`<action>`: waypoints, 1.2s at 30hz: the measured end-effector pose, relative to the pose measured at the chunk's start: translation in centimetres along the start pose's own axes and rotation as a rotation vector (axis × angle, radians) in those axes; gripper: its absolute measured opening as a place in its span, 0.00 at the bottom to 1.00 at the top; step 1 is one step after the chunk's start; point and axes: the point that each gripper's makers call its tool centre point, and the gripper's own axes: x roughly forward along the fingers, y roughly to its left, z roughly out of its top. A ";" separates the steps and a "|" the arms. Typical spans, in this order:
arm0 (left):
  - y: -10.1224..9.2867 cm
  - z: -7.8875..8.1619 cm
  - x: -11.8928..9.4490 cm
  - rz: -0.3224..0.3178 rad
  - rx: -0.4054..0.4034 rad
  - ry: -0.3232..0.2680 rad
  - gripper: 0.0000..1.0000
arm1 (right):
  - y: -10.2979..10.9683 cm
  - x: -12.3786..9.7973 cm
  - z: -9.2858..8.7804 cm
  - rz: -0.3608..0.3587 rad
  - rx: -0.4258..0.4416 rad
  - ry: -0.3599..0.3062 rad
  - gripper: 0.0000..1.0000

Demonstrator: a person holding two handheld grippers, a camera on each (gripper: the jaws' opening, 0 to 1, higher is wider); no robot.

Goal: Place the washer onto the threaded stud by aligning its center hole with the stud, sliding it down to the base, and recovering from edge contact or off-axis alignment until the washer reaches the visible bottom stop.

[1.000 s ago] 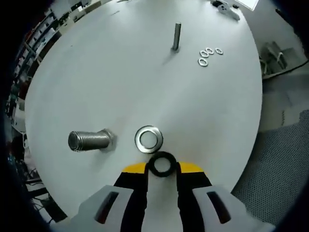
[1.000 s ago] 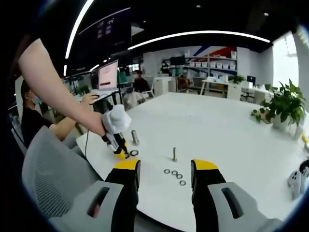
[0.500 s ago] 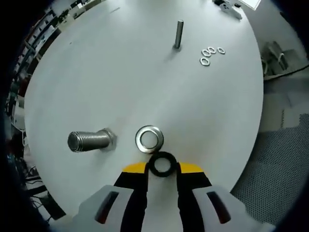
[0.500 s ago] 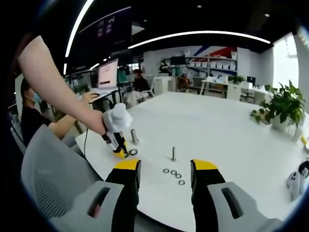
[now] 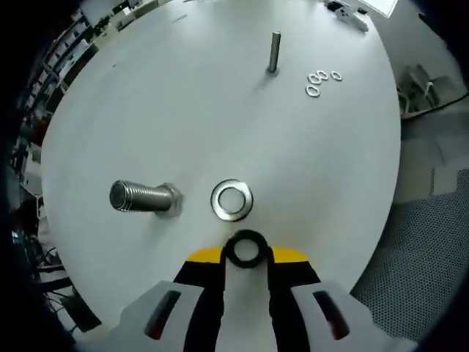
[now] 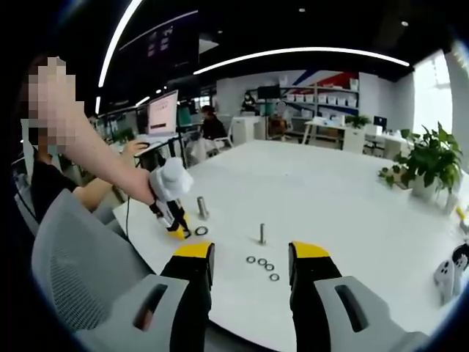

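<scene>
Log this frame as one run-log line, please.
left gripper: shut on black washer | silver washer: flat on table | large stud: bare | right gripper: open, empty

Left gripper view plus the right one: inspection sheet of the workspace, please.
Surface: white table, bare around the parts.
Job's things: black washer held in the left gripper; thick stud upright; silver washer flat beside it.
Clutter: thin stud; small washers in a row.
Grippers: left shut on the black washer; right gripper open, above the table edge.
Cables: nothing seen on the table.
Surroundings: mesh chair, potted plant, seated people, monitor.
</scene>
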 end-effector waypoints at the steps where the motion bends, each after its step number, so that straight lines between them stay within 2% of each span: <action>1: 0.1 -0.2 0.0 -0.002 -0.009 0.001 0.20 | 0.0 0.0 0.0 -0.001 0.001 -0.002 0.43; 12: 0.9 0.1 -1.4 0.018 -0.024 -0.058 0.20 | -0.2 0.0 0.1 -0.006 0.001 -0.004 0.42; 19: 2.6 0.8 -2.7 0.052 -0.026 -0.106 0.19 | -0.2 0.0 -0.1 -0.006 0.001 0.004 0.42; 30: 3.8 2.1 -4.7 0.091 0.000 -0.161 0.19 | -0.2 0.1 -0.2 0.000 -0.002 0.013 0.42; 36: 3.8 3.1 -5.5 0.113 0.058 -0.193 0.19 | -0.1 0.1 -0.2 0.000 -0.002 0.013 0.41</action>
